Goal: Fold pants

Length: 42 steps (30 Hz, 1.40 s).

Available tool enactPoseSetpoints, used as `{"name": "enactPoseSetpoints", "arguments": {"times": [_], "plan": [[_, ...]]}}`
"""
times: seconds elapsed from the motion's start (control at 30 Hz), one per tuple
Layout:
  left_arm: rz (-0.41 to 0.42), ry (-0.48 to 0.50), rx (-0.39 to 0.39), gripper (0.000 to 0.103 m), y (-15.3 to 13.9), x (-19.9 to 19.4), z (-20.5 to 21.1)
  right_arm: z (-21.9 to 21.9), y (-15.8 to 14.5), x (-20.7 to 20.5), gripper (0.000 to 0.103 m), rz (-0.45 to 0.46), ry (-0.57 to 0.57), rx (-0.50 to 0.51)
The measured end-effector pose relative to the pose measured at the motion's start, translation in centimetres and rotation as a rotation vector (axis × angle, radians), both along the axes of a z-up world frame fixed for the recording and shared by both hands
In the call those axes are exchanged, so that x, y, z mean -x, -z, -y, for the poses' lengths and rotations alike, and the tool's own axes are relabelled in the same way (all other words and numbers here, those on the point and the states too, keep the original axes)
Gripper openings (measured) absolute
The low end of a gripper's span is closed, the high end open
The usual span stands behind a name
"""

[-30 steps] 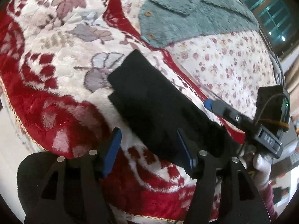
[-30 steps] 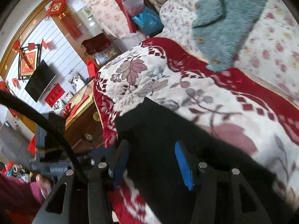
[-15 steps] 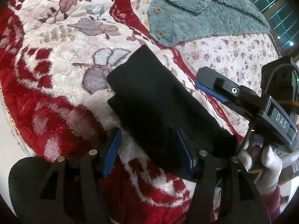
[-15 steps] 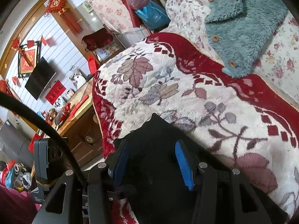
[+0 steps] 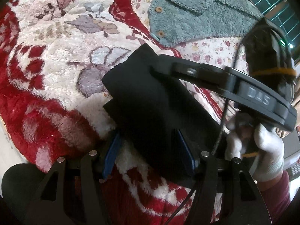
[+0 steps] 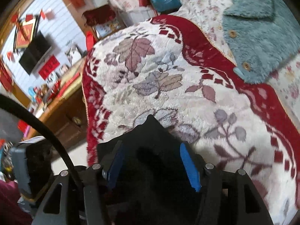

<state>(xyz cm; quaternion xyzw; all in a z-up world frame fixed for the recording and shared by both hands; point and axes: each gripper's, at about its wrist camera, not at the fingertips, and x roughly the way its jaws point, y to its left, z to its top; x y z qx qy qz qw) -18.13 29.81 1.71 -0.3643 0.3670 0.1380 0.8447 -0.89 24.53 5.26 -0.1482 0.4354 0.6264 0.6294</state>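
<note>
The left tool (image 5: pixel 149 154) stands wide open, its blue pads either side of the near end of the black pants (image 5: pixel 150 105) without pinching them. The pants lie folded on the red and cream floral blanket (image 5: pixel 46 60). The right tool (image 6: pixel 151 162) is equally wide open above the pants (image 6: pixel 150 131); whether it touches them cannot be told. Its body, seen from the left view (image 5: pixel 221 75), reads "DAS", partly blurred. Beyond the pants lies a teal fleece garment (image 5: pixel 198 20) with wooden buttons, its far end cut off.
</note>
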Motion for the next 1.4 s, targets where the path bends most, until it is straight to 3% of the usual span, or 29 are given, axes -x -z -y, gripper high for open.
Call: {"name": "enactPoseSetpoints", "arguments": {"times": [0.13, 0.2, 0.23, 0.27, 0.33, 0.37, 0.47, 0.67, 0.8, 0.97, 1.1, 1.23, 1.33, 1.4], "plan": [[0.002, 0.003, -0.007, 0.06, 0.1, -0.3, 0.0, -2.0, 1.5, -0.4, 0.064, -0.001, -0.036, 0.054], [0.018, 0.005, -0.005, 0.06, 0.2, -0.4, -0.1, -2.3, 2.0, -0.5, 0.054, -0.002, -0.035, 0.034], [0.043, 0.012, 0.002, 0.06, 0.2, -0.4, -0.2, -2.2, 1.9, -0.5, 0.042, 0.01, -0.029, 0.02], [0.061, 0.025, 0.006, 0.042, 0.2, -0.5, -0.2, -1.9, 1.8, -0.8, 0.033, 0.001, -0.023, 0.006], [0.053, 0.045, 0.01, 0.027, 0.3, -1.0, -0.4, -1.2, 1.4, -1.3, 0.018, -0.045, -0.011, -0.026], [0.064, 0.044, 0.027, 0.023, 0.3, -0.9, -0.6, -0.9, 1.1, -1.3, 0.017, -0.056, -0.003, -0.04], [0.114, 0.056, 0.026, 0.02, -0.8, -0.3, -0.4, 0.9, -0.5, -1.2, 0.015, -0.066, 0.016, -0.097], [0.251, 0.153, -0.068, 0.019, -6.6, 0.7, 2.8, 7.2, -6.2, -1.6, 0.015, -0.132, 0.078, -0.295], [0.313, 0.258, -0.124, 0.019, -10.0, 0.4, 6.8, 13.3, -10.0, -1.8, 0.015, -0.132, 0.124, -0.411], [0.341, 0.408, -0.216, 0.019, -12.4, -1.4, 13.2, 21.2, -12.0, -2.3, 0.015, -0.093, 0.218, -0.491], [0.326, 0.532, -0.244, 0.019, -12.3, -3.8, 18.6, 28.9, -11.1, -3.1, 0.015, -0.098, 0.346, -0.536], [0.255, 0.619, -0.259, 0.019, -9.8, -7.0, 23.6, 35.2, -8.3, -3.9, 0.015, -0.122, 0.483, -0.528], [0.169, 0.651, -0.256, 0.021, -6.4, -9.3, 26.2, 39.8, -4.4, -4.7, 0.015, -0.109, 0.646, -0.422], [0.088, 0.665, -0.237, 0.027, -4.2, -10.7, 27.9, 41.7, -1.5, -5.5, 0.015, -0.095, 0.784, -0.275]]}}
